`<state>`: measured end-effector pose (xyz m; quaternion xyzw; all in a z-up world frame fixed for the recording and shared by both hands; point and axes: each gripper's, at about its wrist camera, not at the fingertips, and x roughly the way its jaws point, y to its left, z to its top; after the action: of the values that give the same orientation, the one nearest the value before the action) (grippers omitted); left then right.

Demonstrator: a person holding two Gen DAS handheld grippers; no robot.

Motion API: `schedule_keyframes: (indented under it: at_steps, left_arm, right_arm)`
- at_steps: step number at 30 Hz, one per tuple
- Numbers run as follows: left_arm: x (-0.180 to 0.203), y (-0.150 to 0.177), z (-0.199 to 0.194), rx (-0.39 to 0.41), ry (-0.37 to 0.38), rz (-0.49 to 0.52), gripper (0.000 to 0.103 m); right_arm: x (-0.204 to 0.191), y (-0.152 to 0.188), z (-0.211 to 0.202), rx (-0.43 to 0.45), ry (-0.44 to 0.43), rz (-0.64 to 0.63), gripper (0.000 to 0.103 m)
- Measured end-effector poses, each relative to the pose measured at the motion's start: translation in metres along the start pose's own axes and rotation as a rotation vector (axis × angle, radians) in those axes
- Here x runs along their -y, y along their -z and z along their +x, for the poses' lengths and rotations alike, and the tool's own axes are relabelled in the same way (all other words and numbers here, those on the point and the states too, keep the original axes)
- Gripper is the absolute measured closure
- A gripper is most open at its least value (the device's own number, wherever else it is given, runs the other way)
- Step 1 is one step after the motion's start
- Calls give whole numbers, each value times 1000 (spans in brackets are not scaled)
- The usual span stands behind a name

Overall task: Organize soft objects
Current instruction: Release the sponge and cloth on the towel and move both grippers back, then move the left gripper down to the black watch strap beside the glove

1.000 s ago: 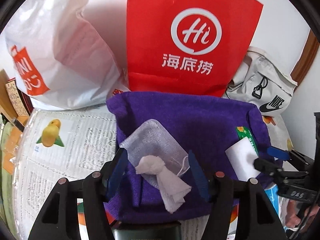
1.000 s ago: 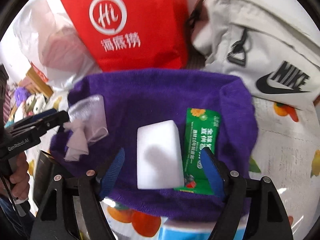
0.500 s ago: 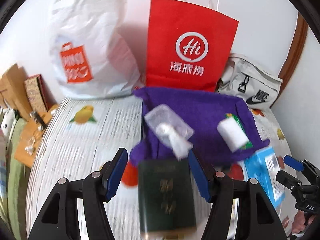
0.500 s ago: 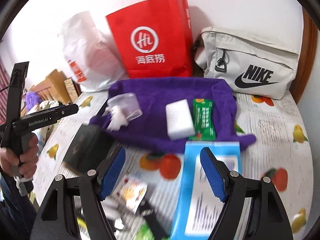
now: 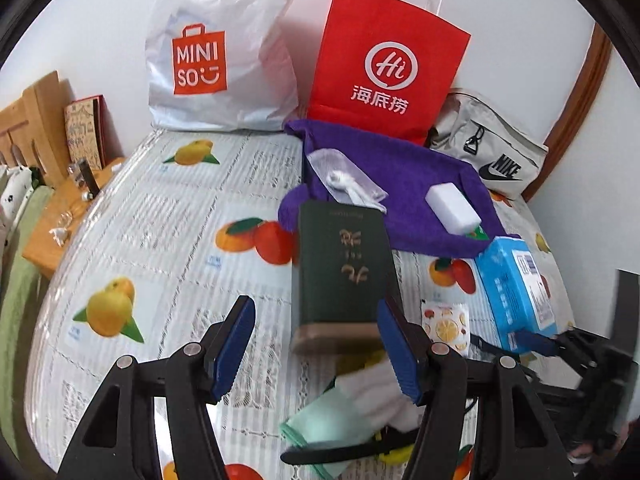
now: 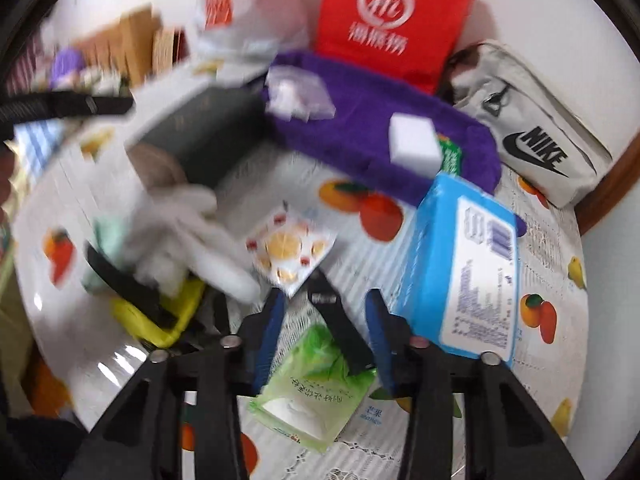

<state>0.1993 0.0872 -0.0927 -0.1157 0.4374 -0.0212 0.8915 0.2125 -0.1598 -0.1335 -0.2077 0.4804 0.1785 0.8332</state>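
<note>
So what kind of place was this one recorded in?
Most likely a home, probably a bedroom corner. A table with a fruit-print cover stands against a white wall, piled with a MINISO shopping bag, a red paper bag and a Nike pouch. A wooden headboard-like frame stands alongside.

Three bags: white plastic bag (image 5: 216, 60), red paper bag (image 5: 384, 64), grey pouch (image 5: 492, 152); one purple cloth (image 5: 408, 168); one book (image 5: 340, 264).

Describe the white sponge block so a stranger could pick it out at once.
Find the red paper bag standing against the wall; the purple towel lies spread in front of it. The white sponge block sits on the towel's right part, half over a green packet. Unlike the clear pouch to its left, it is a solid, plain white brick.
</note>
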Motion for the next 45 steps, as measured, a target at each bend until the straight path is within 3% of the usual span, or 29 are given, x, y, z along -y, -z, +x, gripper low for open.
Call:
schedule_keyframes:
  at_steps: [9, 12, 13, 14, 19, 26, 38, 45]
  left_arm:
    - [-20, 8, 13, -34, 58, -49, 42]
    - [-23, 10, 18, -52, 76, -59, 42]
    - [-23, 11, 19, -53, 78, -58, 42]
    - [-24, 12, 19, -52, 82, -58, 42]
    - [-26, 15, 18, -53, 90, -59, 42]
    - [-29, 28, 13, -65, 67, -55, 42]
    - [-27, 54, 2, -83, 39, -10, 42]
    - [-11, 76, -4, -87, 93, 66, 42]
  right_arm:
    - [-17, -1, 35, -107, 88, -109, 68]
    - [-17, -5, 38, -104, 98, -118, 69]
    - [-14, -6, 39, -113, 94, -112, 81]
    - [-13, -7, 41, -122, 91, -110, 85]
    - [-9, -9, 30, -74, 40, -54, 97]
    - [8, 0, 1, 25, -130, 120, 100]
    - [30, 32, -36, 119, -151, 244, 100]
    - [45, 75, -57, 157, -147, 342, 100]
